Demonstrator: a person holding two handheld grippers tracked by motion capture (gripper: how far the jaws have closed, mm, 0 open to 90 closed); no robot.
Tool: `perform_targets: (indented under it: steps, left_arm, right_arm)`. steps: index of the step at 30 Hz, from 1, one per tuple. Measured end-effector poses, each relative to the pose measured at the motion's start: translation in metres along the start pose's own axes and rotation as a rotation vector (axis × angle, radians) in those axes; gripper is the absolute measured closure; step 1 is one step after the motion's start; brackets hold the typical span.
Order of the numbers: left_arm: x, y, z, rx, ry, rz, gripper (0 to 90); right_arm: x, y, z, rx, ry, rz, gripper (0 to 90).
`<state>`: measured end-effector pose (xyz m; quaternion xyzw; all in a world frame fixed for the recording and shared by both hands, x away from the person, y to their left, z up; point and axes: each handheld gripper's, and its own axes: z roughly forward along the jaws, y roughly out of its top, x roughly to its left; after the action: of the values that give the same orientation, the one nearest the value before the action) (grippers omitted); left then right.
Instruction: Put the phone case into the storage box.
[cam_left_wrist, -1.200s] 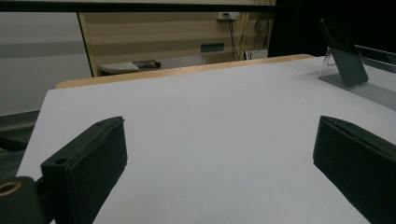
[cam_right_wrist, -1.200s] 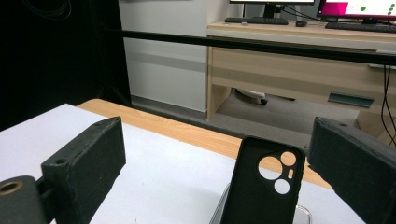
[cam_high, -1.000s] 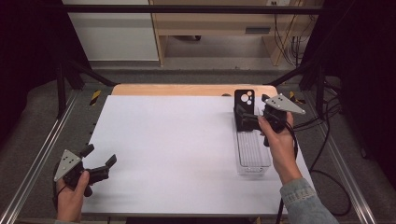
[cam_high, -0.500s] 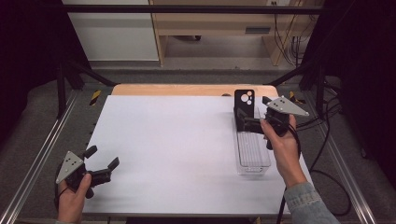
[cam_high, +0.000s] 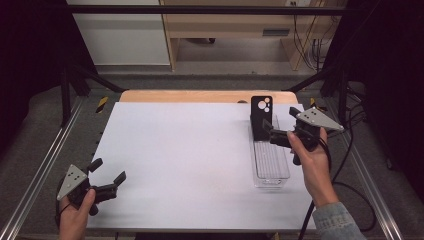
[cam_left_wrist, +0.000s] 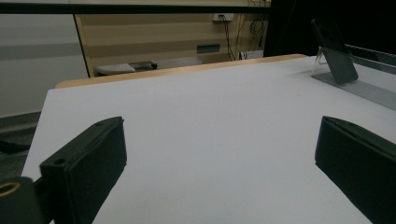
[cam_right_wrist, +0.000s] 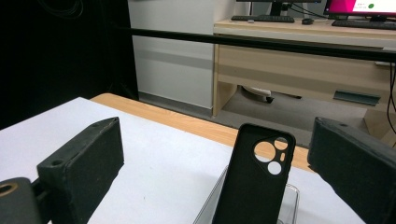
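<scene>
Right gripper (cam_high: 270, 131), fingers spread, lines up on black phone case (cam_high: 261, 116) propped upright in clear tray (cam_high: 270, 170) at 2 o'clock; left gripper (cam_high: 107, 176) idles released at 7 o'clock on desk (cam_high: 180, 150).

Left hand (cam_high: 75, 217): entered at the desk's near left corner, gripping its tool from below.
Left gripper (cam_high: 107, 176): jaws stood wide apart with nothing between them, low over the desk's near left edge.
Right hand (cam_high: 309, 152): forearm in a denim sleeve reached up along the desk's right edge.
Right gripper (cam_high: 270, 131): jaws were spread, pointing left toward the far right corner.
</scene>
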<state>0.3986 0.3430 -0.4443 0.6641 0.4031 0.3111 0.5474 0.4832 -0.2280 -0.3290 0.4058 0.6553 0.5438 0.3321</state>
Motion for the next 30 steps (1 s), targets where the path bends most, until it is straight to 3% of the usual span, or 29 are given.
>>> perform_targets:
  steps: [16,30]
  left_arm:
    - [-0.001,0.001,-0.001,-0.006,-0.010,0.007,2.0]
    - [-0.003,0.001,0.000,0.000,-0.025,0.026,2.0]
  right_arm:
    - [-0.003,-0.006,-0.019,-0.012,0.006,-0.055,3.9]
    - [-0.008,-0.014,-0.038,-0.040,0.021,-0.071,3.9]
